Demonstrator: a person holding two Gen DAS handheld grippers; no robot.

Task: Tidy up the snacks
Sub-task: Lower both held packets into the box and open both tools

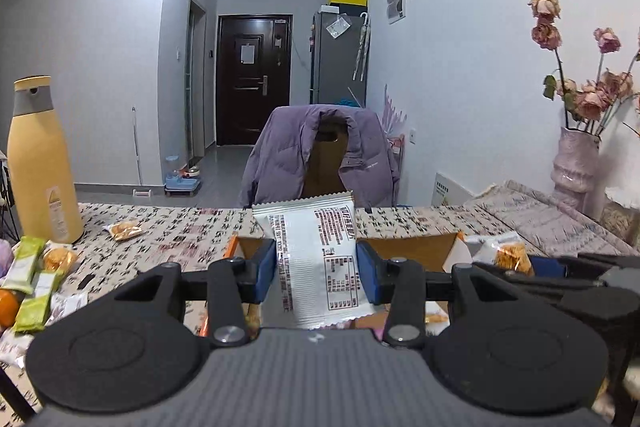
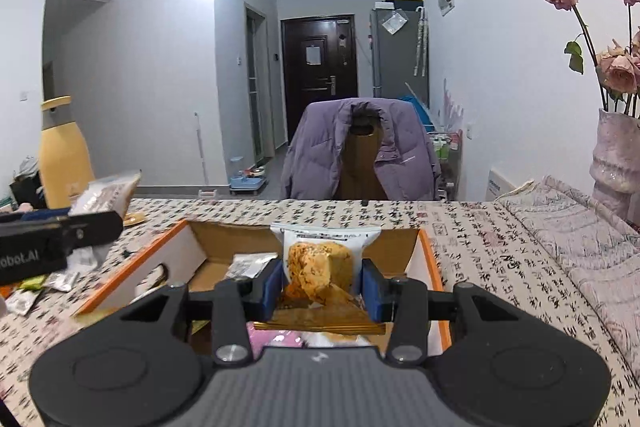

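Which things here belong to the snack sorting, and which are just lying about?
Job in hand:
left claw shut on white snack packet
right claw shut on pastry packet
cardboard box
green bars

Lying about:
yellow bottle
purple jacket
vase of dried roses

Both wrist cameras sit low over the near edge of the worktop [image 1: 180, 227], facing across it toward the far purple jacket [image 2: 360, 147] and dark door [image 2: 318, 67]. Each looks closely past its own claw; the right view looks down into the cardboard box [image 2: 224, 239], which both share
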